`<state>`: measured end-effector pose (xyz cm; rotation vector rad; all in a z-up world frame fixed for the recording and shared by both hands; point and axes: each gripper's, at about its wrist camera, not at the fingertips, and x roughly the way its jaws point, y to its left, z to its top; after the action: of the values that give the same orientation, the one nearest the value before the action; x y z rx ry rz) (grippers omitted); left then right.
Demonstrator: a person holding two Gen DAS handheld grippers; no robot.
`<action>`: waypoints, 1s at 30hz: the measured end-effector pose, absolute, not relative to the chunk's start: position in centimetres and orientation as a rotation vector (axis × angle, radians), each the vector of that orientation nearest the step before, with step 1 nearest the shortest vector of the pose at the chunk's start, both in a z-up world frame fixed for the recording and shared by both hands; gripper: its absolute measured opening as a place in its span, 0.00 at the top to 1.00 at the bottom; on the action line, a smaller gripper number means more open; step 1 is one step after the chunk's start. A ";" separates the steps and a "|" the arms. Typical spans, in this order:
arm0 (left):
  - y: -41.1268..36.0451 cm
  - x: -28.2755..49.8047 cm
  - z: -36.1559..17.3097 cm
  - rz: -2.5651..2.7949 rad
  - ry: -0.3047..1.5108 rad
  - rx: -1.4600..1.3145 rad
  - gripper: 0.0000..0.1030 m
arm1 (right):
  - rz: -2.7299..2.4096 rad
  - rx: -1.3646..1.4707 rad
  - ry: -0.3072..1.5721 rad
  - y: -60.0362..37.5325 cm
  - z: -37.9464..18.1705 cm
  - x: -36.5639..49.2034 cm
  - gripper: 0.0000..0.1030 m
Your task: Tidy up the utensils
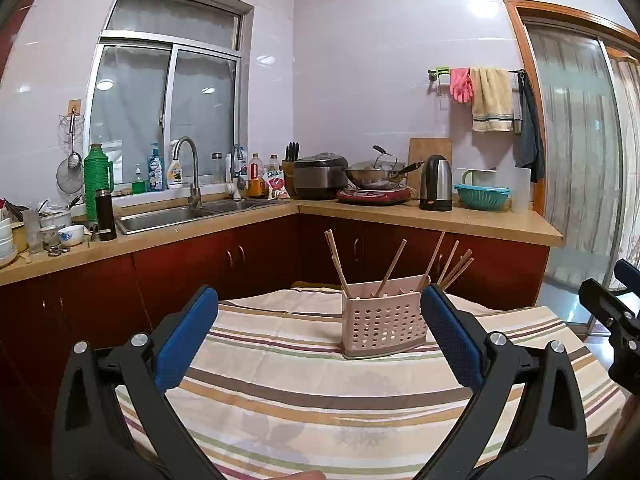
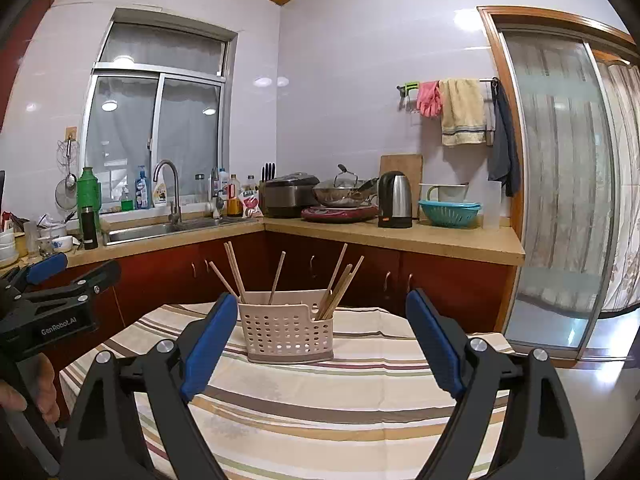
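Right wrist view puts my right gripper nearest, jaws spread wide with nothing between the blue pads; they touch only air above the striped tablecloth. From the left wrist view my left gripper stands just as wide apart and empty, hovering over the same cloth.

Just beyond both sets of fingers stands the pink perforated holder, upright on the cloth, with the wooden chopsticks sticking out of it at loose, splayed angles, some leaning left, a bunch leaning right.

My worry is that holder: it looks light, so if I come in and nudge its wall or catch a leaning stick with a pad, I judge it could tip or slide on the cloth and scatter the sticks. The two grippers are also near each other, so crowding the holder from both sides risks a knock between them.

Farther back, the counter with kettle and wok is well apart from my work.
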<state>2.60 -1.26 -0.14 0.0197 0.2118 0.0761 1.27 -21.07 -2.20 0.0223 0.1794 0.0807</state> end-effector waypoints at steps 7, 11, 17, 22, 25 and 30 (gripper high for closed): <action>-1.4 0.7 0.6 0.083 0.184 0.009 0.04 | 0.084 0.017 0.154 -21.1 -1.6 -0.1 0.18; -1.6 0.0 0.7 0.076 0.177 0.021 0.04 | 0.085 0.015 0.145 -21.0 -1.6 -0.6 0.18; -1.6 -0.3 0.7 0.073 0.176 0.019 0.04 | 0.085 0.013 0.135 -21.0 -1.5 -1.1 0.18; -1.6 -1.0 0.8 0.070 0.171 0.015 0.04 | 0.087 0.011 0.130 -20.8 -1.5 -1.6 0.18; -1.7 -1.5 0.9 0.069 0.166 0.015 0.04 | 0.086 0.011 0.130 -20.8 -1.5 -1.5 0.18; -1.6 -1.6 0.8 0.070 0.171 0.010 0.04 | 0.086 0.008 0.132 -20.8 -1.4 -1.6 0.18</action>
<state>-1.56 -1.65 0.83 0.0104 0.1715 0.0702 -1.60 -20.76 -1.44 0.0076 0.1319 0.0864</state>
